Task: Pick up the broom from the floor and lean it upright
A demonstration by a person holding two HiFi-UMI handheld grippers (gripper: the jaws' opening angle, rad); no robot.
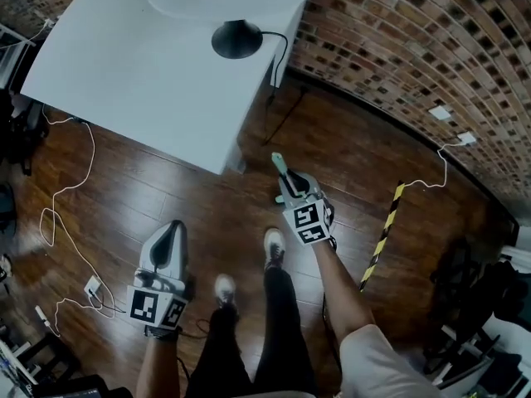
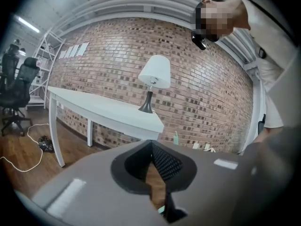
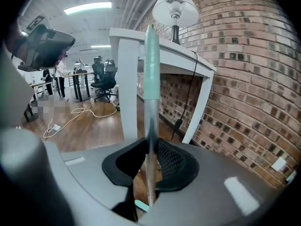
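While upright, steel broom (image 3: 151,55) (mint grip)

Each unit, the left gripper (image 1: 174,227) and the right gripper (image 1: 283,175), has a smooth grey moulded shell with a black-lined recess at the front. The black fingers (image 2: 165,164) carry mesh-textured pads. A small pale rectangular label (image 2: 225,164) marks the shell. A marker cube (image 1: 156,307) with black-and-white squares is fitted behind each shell. The operator wears a white short sleeve (image 1: 377,356), black trousers (image 1: 267,338) and white shoes (image 1: 274,245).
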